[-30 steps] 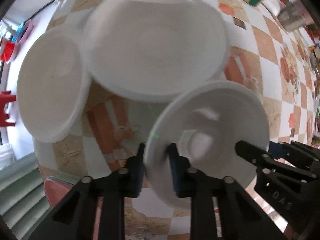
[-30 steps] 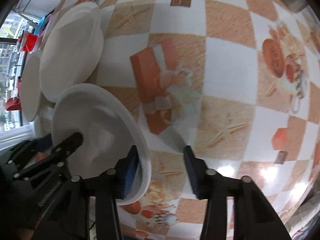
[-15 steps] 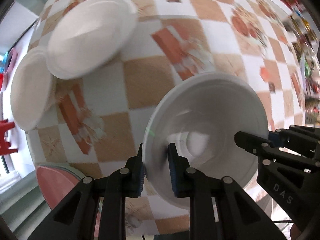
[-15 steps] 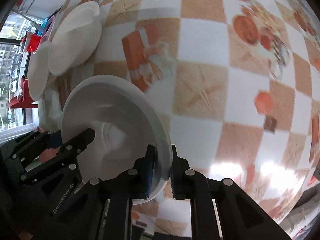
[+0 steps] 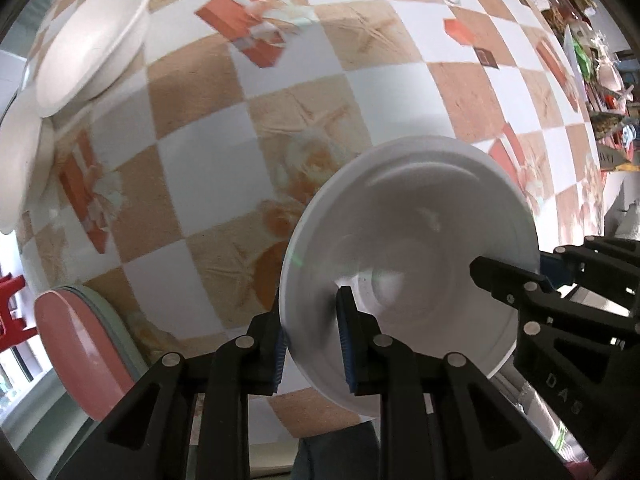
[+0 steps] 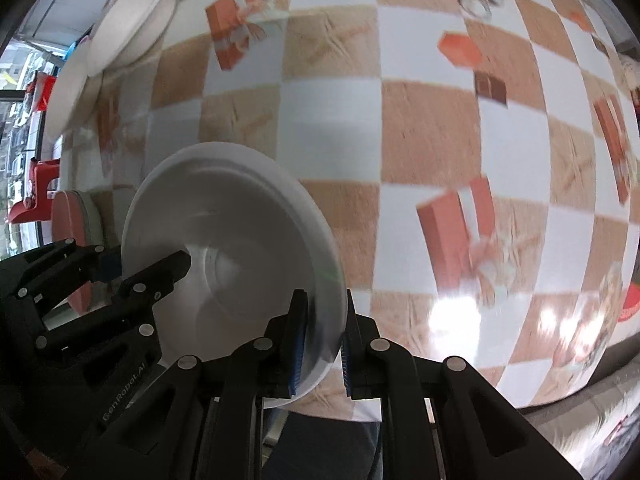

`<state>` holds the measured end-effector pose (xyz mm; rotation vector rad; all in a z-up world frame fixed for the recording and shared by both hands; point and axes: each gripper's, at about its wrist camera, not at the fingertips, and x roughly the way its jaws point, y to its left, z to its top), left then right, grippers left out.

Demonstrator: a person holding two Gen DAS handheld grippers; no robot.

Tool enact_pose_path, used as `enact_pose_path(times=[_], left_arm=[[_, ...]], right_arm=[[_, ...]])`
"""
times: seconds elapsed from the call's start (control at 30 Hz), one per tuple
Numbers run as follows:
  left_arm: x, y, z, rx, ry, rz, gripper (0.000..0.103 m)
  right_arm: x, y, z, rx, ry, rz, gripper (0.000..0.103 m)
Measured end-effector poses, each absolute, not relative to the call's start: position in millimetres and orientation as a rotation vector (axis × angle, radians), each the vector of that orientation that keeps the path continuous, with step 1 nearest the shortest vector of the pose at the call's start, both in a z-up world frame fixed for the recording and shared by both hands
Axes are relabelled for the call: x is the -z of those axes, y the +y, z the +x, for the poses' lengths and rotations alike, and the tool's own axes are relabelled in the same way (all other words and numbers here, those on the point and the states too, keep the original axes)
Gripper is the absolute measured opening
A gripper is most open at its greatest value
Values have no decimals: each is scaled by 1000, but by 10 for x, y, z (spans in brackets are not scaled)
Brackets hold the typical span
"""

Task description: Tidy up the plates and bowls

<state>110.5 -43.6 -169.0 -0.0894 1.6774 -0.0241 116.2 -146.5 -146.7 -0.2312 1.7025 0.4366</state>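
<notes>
A white bowl is held above the checked tablecloth by both grippers. My left gripper is shut on its left rim. My right gripper is shut on the opposite rim of the same bowl. The right gripper also shows at the right of the left wrist view. The left gripper shows at the left of the right wrist view. Two white plates lie far left: one overlaps another; both show in the right wrist view.
A pink dish on a pale green one sits at the table's near left edge. The checked tablecloth spreads ahead. Clutter lines the far right side. A red stool stands beyond the left edge.
Both grippers carried the bowl away from the white plates, towards the table's near edge. The right gripper, open a second ago, has shut on the bowl's rim.
</notes>
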Motion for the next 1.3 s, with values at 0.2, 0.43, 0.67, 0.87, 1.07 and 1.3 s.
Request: enact_pose_path(times=[0.2,0.43,0.67,0.87,1.07,1.3], left_arm=[[1696,-581,1014,82,1675,-61,25],[1724,-571,847,69,1673,-60,61],[1557,-189,527,77,1631,-119,77],[1225,162,370,42,1561,-178,78],[648,329,593,23,1446,-254,78],[190,451,951,-60,1286,-317,78]], right_arm=[[1566,-1517,1267,-369,1707,-208,16],[1605,-1437,1225,-345,1714,-189,16],[1559,-1661,1212,-315,1680,-206,80],[1379,-1712,1355,-279,1662,-169,80],[1005,-1689,1642,-282,1587,-144,80],[498,-1451,1977,-347,1471,-127,80]])
